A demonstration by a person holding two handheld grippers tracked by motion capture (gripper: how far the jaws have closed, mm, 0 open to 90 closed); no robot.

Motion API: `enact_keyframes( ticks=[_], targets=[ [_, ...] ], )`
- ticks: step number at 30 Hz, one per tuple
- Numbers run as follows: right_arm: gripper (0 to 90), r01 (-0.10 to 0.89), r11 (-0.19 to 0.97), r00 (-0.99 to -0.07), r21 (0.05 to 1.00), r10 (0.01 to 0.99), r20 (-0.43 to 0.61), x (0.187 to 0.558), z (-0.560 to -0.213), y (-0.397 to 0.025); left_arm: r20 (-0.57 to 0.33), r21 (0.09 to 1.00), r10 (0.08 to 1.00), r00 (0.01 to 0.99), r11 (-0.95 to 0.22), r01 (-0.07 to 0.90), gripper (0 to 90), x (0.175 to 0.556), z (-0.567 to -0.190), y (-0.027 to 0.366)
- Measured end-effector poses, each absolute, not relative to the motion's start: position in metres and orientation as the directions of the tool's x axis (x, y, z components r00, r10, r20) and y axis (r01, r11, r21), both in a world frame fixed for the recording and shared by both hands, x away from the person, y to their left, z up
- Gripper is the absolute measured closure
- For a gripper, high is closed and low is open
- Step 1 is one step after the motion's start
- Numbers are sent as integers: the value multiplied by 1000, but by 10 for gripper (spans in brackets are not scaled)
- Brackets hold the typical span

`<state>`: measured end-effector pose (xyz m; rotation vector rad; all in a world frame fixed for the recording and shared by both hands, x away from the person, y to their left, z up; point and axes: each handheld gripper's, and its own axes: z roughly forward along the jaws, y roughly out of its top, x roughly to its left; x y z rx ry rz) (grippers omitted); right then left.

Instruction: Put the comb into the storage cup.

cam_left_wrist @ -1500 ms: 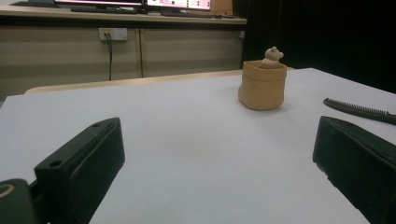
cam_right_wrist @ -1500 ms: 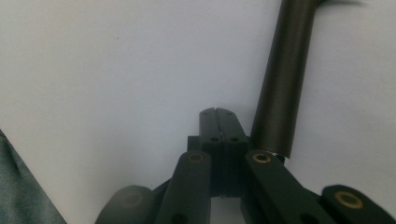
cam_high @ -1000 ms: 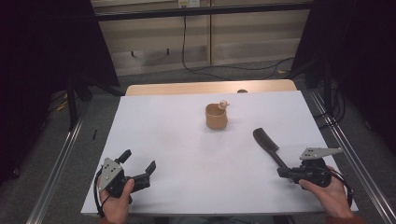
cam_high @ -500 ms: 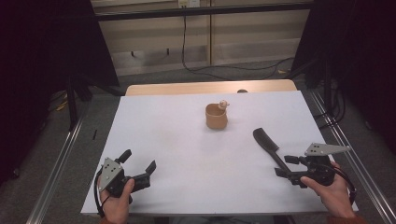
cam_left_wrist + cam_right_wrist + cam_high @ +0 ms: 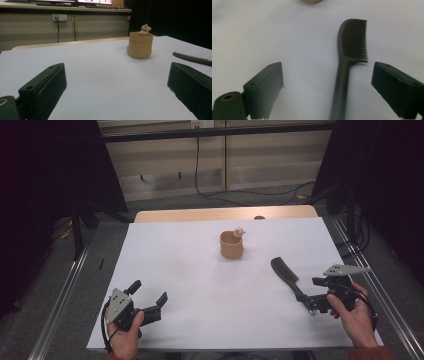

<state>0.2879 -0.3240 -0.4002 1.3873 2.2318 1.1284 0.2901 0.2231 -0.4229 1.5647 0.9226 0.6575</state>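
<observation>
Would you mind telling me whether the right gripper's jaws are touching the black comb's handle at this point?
Apart. In the right gripper view, the right gripper stands open, white table showing between each jaw and the comb handle.

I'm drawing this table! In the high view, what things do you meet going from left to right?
left gripper → tan cup with a small figure on its rim → black comb → right gripper, its jaws open around the comb's handle end.
</observation>
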Motion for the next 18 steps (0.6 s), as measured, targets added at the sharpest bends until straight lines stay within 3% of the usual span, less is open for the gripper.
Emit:
enact_keyframes(
  ticks=[5,10,18],
  targets=[
    [90,643,235,-482,729,863,148,295,-402,-326,-69,977,843,533,-50,207,22,291,-423,222],
    [95,710,256,-475,656,862,178,305,-405,-323,-63,977,846,530,-56,207,22,291,-423,223],
    [40,753,285,-478,593,856,196,325,-407,-320,-64,977,847,528,-55,208,22,291,-423,223]
  ],
)
